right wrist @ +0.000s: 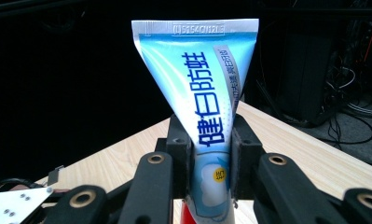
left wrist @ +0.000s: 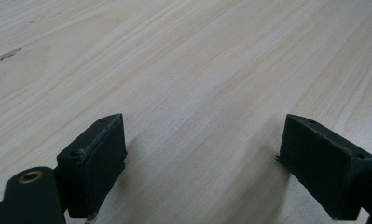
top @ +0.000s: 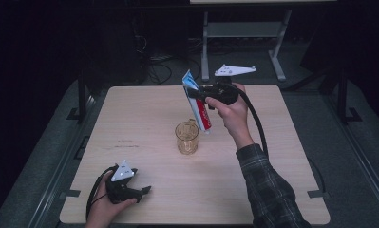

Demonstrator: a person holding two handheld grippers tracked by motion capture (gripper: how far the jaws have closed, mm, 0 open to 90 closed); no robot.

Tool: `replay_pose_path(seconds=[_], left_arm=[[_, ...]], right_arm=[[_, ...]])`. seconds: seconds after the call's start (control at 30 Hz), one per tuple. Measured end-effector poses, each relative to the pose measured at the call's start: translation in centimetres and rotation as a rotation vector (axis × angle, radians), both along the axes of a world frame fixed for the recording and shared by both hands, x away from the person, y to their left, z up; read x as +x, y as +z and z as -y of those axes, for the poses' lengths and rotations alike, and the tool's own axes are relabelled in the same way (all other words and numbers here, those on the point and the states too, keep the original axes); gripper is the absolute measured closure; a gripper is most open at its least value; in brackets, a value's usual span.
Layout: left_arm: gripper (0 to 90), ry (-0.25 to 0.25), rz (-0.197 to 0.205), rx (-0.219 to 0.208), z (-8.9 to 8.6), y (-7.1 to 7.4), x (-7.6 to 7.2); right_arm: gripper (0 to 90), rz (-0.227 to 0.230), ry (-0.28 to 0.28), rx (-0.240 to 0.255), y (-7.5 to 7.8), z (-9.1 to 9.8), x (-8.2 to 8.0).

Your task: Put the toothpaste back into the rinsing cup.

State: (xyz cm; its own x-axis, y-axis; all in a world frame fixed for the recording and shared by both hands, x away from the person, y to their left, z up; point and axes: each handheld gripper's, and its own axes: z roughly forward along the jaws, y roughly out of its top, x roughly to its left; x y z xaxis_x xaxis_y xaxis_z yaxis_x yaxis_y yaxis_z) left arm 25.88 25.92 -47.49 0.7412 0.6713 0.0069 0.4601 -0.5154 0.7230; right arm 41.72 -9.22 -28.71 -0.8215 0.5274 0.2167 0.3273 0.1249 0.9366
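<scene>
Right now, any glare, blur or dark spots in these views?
High view: table evenly lit, surroundings nearly black, amber cup soft. Left gripper view: wood grain sharp, soft shadows beside the pads. Right gripper view: toothpaste tube crisp, its print readable, mild sheen, dark background.

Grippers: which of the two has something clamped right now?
The right gripper: its jaws pinch the toothpaste tube, held above the glass mug. The left gripper rests near the table's front edge, jaws apart, nothing between them.

Gripped blue-white-red toothpaste tube in right hand-held gripper, tilted above amber glass mug on pale wooden bench.
</scene>
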Motion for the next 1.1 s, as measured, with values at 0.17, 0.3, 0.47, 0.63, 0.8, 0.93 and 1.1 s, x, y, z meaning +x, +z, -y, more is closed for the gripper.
replay_pose_path(seconds=[0.17, 0.3, 0.47, 0.63, 0.8, 0.93, 1.1], left_arm=[[13.2, -0.001, -0.001, -0.001, 0.0, 0.0, 0.0], [13.1, -0.003, -0.001, -0.002, 0.0, 0.0, 0.0], [13.2, -0.003, -0.001, -0.004, 0.0, 0.0, 0.0], [13.2, -0.003, -0.001, -0.004, 0.1, 0.0, 0.0], [13.2, -0.004, -0.001, -0.006, 0.1, 0.0, -0.1], [13.2, -0.005, -0.001, -0.005, 0.1, 0.0, -0.1], [13.2, -0.004, -0.002, -0.006, 0.1, 0.0, -0.1]], right_arm=[[73.4, 0.004, 0.002, 0.004, -0.1, -0.9, 0.7], [73.3, -0.007, 0.004, 0.007, -0.4, -1.3, 1.1], [73.3, -0.012, 0.005, 0.005, -0.9, -1.8, 1.6], [73.2, -0.011, 0.011, -0.01, -0.7, -2.6, 1.9], [73.2, 0.0, 0.018, -0.012, -0.5, -3.5, 2.1], [73.2, -0.001, 0.022, -0.009, -0.7, -4.0, 2.2], [73.0, -0.002, 0.029, -0.021, -1.3, -4.6, 2.5]])
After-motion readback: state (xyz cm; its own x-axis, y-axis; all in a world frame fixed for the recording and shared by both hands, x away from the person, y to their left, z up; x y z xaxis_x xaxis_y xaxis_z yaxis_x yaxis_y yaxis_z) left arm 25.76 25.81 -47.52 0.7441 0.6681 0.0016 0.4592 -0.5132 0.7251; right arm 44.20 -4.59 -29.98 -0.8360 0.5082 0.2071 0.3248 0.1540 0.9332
